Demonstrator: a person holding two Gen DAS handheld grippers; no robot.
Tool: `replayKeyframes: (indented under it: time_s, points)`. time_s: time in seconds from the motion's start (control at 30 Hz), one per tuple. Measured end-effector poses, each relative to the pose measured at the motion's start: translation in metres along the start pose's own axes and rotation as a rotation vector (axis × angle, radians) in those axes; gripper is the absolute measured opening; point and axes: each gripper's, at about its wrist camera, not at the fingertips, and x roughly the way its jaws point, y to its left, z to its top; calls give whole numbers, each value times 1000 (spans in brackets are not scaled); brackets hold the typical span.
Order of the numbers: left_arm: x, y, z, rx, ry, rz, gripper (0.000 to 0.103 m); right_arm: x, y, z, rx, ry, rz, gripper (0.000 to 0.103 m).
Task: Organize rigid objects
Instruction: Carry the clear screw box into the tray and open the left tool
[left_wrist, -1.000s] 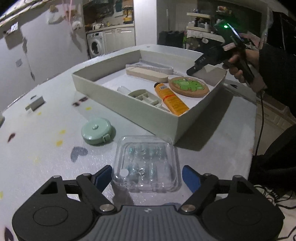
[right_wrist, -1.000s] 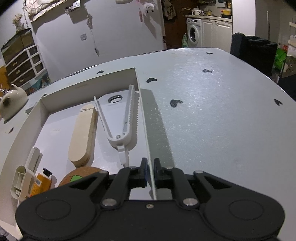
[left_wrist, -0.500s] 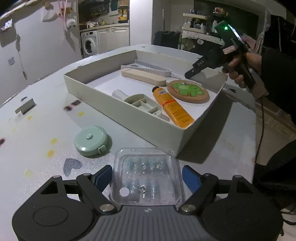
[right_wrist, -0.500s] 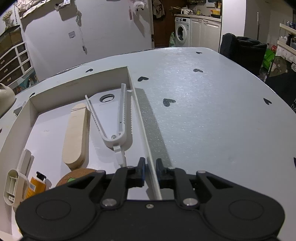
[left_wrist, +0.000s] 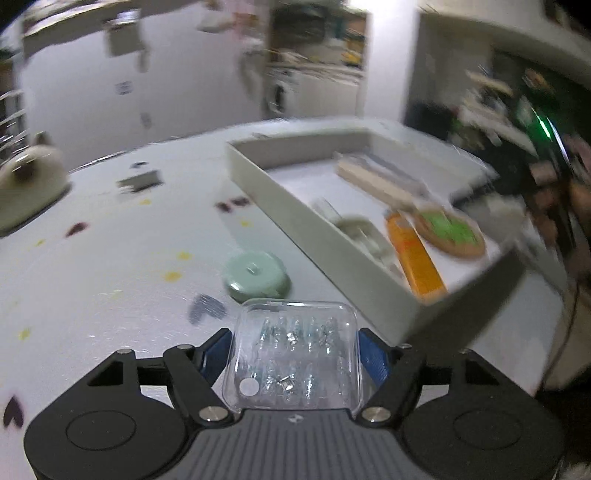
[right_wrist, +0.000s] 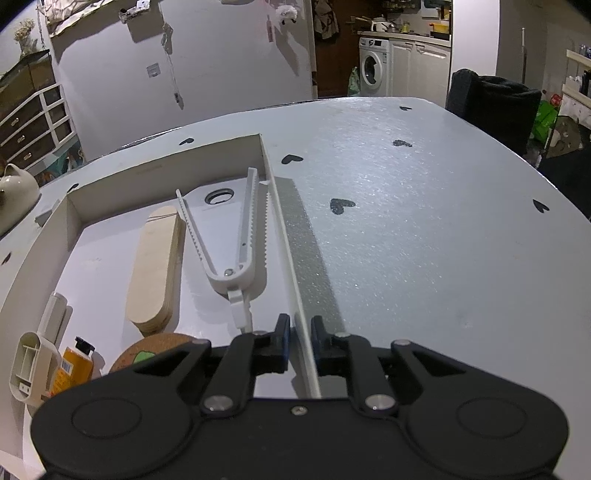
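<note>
While the right claw (right_wrist: 297, 341) is clamped on the thin side wall of the shallow white box (right_wrist: 74, 212), steadying it on the desk (right_wrist: 424, 240), the left claw (left_wrist: 295, 354) straddles item one: a clear plastic blister case (left_wrist: 295, 360), squarish, lying directly between the blue pads (left_wrist: 373, 356). Jaws are closing on it; the blurred left view does not show firm contact on either side. Case sits at the desk's near side, just short of the box's nearest corner, with the box lying ahead and to the right of the left claw. Item two: mint-green round tape measure (left_wrist: 256, 275), loose on the desk just beyond the case. Already boxed: white serrated tongs (right_wrist: 236, 236) along the gripped wall, wooden oblong block (right_wrist: 155, 266), cork coaster with green print (left_wrist: 448, 230), orange tube (left_wrist: 415, 258), pale divided holder (right_wrist: 29, 363). Judgement: left hand is nearer both loose items; the coming move is a lift forward-right over the near wall.
</note>
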Motion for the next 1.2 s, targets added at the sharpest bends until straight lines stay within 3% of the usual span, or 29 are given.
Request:
replayKeyframes:
  time_s: [0.1,0.27,0.5,0.77,1.0,1.2]
  points:
    - [-8,1,15,-77,-57,37,74,0,-5,-2,3,-11,26,10]
    - [-13,-13,52,-121,-154,51,74,2,-9,4,1,12,62,7]
    - [18,-39,113,-141,-212,39,74,3,-15,10,4,60,101,5]
    - [85,-65,162,-152,-144,57,74,-4,-14,5,19,36,91,5]
    - [143,-62,182,-276,-66,110,74,-10,-23,5,63,31,129,5]
    - [179,-52,185,-365,2,147,74,-19,-21,7,20,30,126,4]
